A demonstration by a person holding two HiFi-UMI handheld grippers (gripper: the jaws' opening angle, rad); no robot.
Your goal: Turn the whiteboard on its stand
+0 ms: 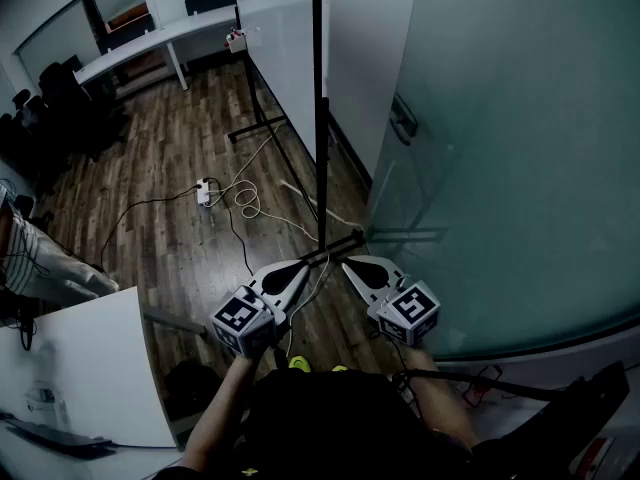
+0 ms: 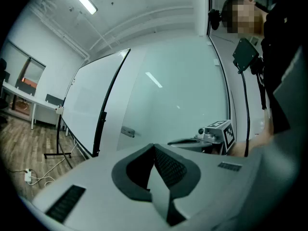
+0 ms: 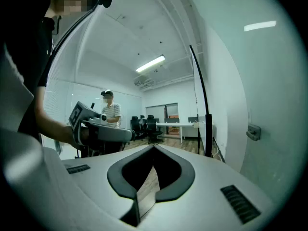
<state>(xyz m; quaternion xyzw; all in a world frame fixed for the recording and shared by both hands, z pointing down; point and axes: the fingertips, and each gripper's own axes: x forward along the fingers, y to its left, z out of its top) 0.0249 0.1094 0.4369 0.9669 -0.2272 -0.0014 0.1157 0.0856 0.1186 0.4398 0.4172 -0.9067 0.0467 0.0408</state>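
Nothing of the turn looks done yet: my left gripper (image 1: 303,265) and right gripper (image 1: 352,262) hover side by side over the wooden floor (image 1: 180,168), both with jaws closed and nothing held, their tips near the foot of the whiteboard's black near edge but not visibly touching it. The whiteboard (image 1: 285,38) stands upright on its stand (image 1: 255,126) just ahead of me, close beside the glass wall (image 1: 500,168). It is edge-on to me, its long axis running away along that wall and its white face towards the open room, so grasping and swinging it remain.
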